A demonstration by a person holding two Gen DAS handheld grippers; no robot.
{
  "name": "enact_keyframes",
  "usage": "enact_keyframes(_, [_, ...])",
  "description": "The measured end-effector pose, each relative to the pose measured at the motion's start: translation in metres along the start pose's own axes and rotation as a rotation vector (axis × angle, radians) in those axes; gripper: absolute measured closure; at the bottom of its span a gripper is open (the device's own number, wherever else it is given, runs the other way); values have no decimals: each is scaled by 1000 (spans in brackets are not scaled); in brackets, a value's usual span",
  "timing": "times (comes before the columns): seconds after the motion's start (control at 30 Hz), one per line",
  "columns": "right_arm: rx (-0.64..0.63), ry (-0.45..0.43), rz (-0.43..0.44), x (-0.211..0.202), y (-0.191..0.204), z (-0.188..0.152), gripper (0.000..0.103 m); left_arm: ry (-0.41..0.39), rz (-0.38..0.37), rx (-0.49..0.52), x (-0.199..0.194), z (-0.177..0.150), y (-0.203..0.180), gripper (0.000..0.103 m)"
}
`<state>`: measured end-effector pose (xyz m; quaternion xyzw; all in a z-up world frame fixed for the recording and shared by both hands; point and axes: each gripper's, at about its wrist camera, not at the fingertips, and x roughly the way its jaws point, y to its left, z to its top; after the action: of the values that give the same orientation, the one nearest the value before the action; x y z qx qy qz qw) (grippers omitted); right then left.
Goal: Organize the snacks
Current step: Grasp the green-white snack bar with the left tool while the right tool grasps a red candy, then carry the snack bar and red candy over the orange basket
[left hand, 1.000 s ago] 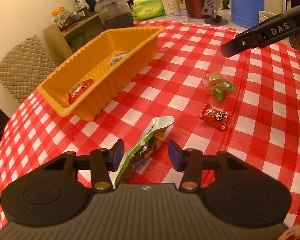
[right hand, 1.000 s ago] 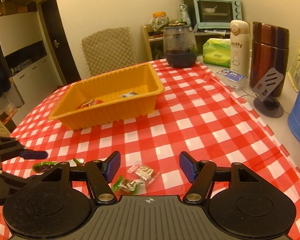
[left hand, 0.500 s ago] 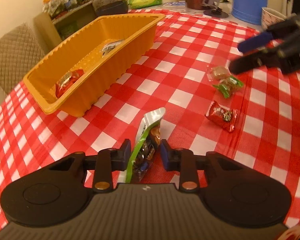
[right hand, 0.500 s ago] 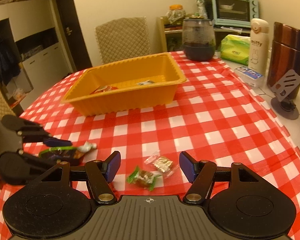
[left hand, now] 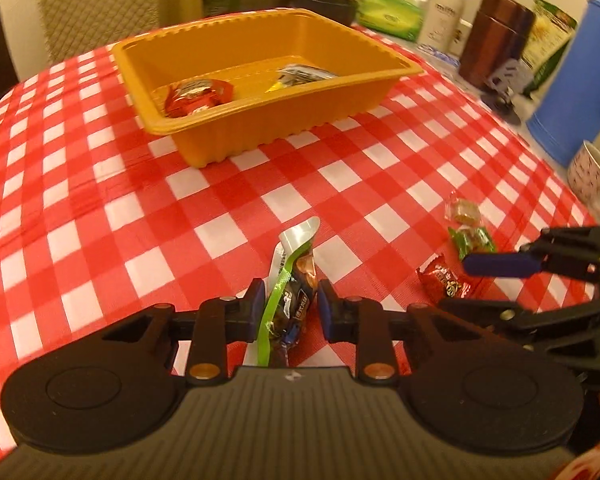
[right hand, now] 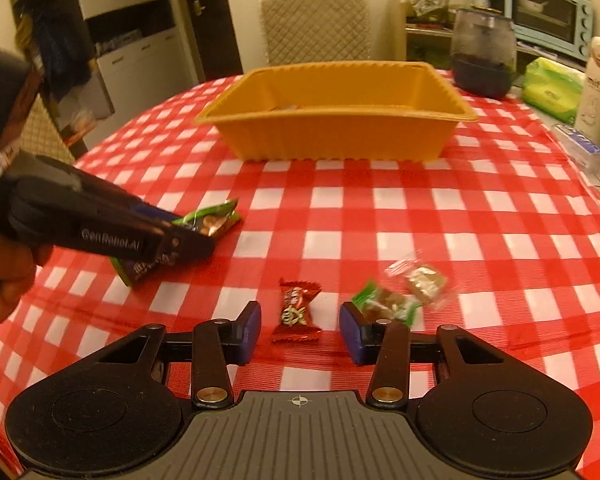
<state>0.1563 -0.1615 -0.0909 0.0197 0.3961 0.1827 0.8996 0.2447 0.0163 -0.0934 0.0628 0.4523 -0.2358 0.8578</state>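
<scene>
My left gripper (left hand: 288, 308) is shut on a long green and brown snack packet (left hand: 290, 280), held on edge just above the checked cloth; the packet also shows in the right wrist view (right hand: 204, 224). The orange tray (left hand: 292, 128) stands beyond it, with a red snack (left hand: 198, 96) and a silver packet (left hand: 304, 74) inside. My right gripper (right hand: 298, 330) is open, its jaws on either side of a red candy (right hand: 297, 312) on the cloth. A green candy (right hand: 384, 306) and a clear-wrapped candy (right hand: 422, 280) lie just to its right.
A white mug (left hand: 592, 176), a blue jug (left hand: 580, 80), a brown canister (left hand: 496, 40) and a white bottle (left hand: 440, 12) stand along the right side. A dark glass jar (right hand: 482, 56) sits behind the tray. A quilted chair (right hand: 316, 26) stands at the far edge.
My left gripper has closed on the snack packet and swung to face the tray. My right gripper has moved left from the green candy to straddle the red candy.
</scene>
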Motion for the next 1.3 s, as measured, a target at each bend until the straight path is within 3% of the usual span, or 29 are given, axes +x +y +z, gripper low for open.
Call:
enact_keyframes(0.2, [-32,-1,-33,9,6,1,70,-19,18,-50,-3,-5,-2,79])
enact_keyframes(0.3, [-42,10,-47,13,7,2,84,-25,27,-70,-6,-8,-3,79])
enact_keyframes(0.4, [-31,12,-51,10,7,4,86,-31,33,-89,-8,-11,-4,79])
enact_keyframes(1.3, [52,-105,-66,-38,-6,23,86,-149,11,-309,-57,-29,-36,79])
